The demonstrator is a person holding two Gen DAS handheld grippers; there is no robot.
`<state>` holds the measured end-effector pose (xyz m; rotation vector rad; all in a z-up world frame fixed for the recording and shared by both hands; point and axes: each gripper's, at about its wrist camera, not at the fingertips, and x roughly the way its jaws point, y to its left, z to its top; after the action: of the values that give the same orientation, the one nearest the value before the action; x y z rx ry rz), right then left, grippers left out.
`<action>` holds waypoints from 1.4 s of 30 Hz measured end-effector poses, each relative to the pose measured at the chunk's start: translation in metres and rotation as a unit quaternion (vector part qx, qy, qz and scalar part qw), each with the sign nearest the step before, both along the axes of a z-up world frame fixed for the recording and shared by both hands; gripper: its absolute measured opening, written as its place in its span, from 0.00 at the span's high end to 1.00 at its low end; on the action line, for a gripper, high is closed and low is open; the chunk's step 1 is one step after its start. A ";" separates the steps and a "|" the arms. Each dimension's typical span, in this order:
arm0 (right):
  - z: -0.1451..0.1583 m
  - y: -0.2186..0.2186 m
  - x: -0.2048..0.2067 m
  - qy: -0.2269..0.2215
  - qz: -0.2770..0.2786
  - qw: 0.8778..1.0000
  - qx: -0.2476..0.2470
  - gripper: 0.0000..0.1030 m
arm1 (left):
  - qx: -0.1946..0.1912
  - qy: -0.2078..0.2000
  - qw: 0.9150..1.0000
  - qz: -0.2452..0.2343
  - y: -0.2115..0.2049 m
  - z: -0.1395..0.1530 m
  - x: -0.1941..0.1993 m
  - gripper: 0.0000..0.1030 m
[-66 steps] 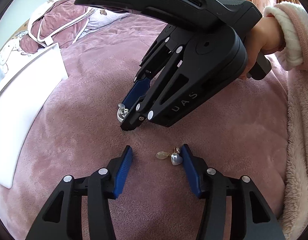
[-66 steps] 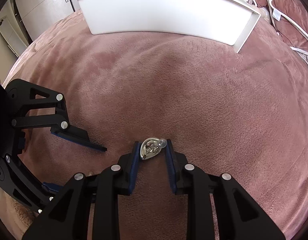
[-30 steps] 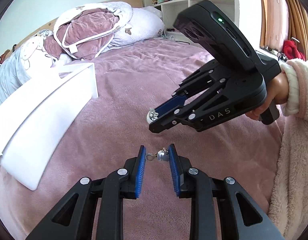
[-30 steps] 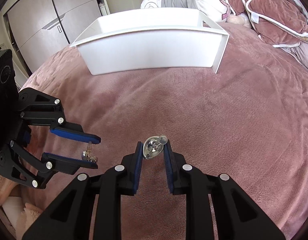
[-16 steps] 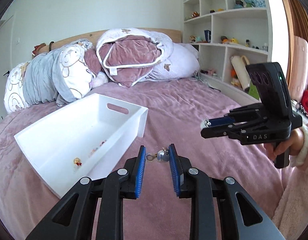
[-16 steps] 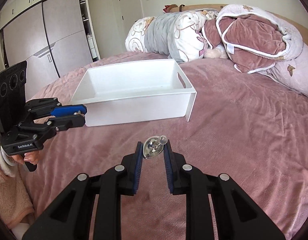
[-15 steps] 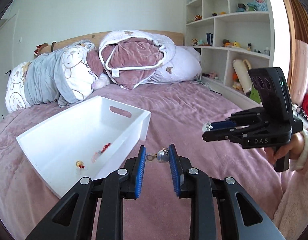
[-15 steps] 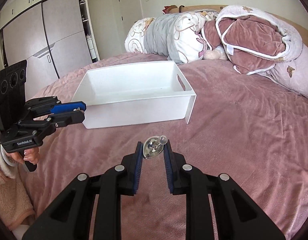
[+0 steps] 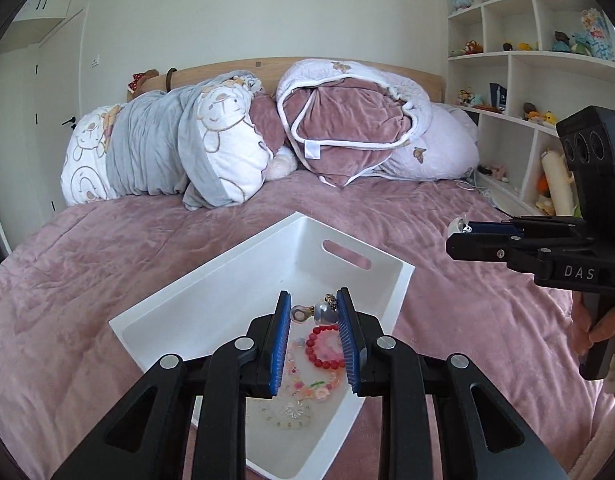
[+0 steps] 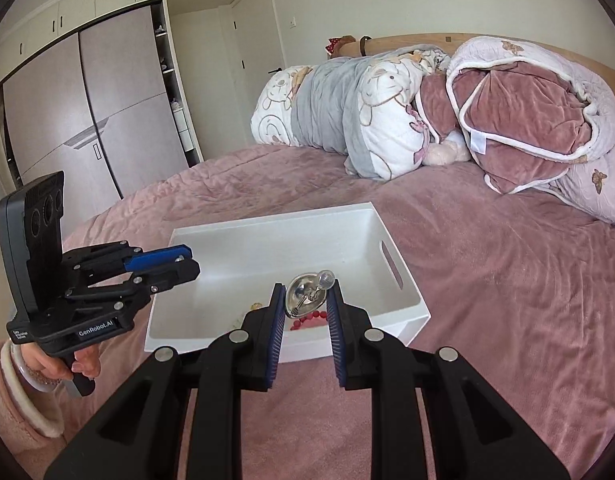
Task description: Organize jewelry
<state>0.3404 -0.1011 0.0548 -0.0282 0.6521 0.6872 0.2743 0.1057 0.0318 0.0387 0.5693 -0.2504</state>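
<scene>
While both tongs pinch earrings, left tongs [image 9: 314, 314] on pearl earring [image 9: 321, 313], right tongs [image 10: 306, 300] on silver earring [image 10: 305, 300], early release risks missing the white bin [image 9: 211, 280].

Pink plush bed [image 9: 107, 264] with white bin [image 9: 211, 304], rolled quilts [image 9: 347, 120] and pillows [image 9: 155, 152] at the headboard

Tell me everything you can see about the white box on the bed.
The white box is an open, rectangular bin, apparently smooth plastic, with a slot handle cut in one end wall. It sits upright on the pink bedspread, lidless. Inside lie a red bead bracelet and other small colourful jewellery. Neither gripper touches it.
</scene>
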 end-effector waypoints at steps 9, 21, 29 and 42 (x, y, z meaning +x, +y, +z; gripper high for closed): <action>-0.019 0.044 0.051 0.033 -0.021 0.999 -0.033 0.79 | 0.053 0.027 0.997 0.050 0.008 -0.012 0.028 0.73; -0.038 0.067 0.070 0.050 -0.019 0.996 -0.068 0.79 | 0.079 0.042 0.994 0.064 0.011 -0.032 0.042 0.73; -0.039 0.058 0.060 0.052 -0.067 0.991 -0.100 0.25 | 0.085 0.048 0.992 0.079 0.012 -0.035 0.044 0.72; -0.032 0.032 0.020 0.047 -0.083 0.987 -0.128 0.10 | 0.076 0.002 0.991 0.108 0.013 -0.009 0.022 0.24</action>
<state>0.3602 -0.0688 0.0232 -0.1786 0.8203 0.4435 0.2961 0.1183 0.0230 0.1230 0.5912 0.0030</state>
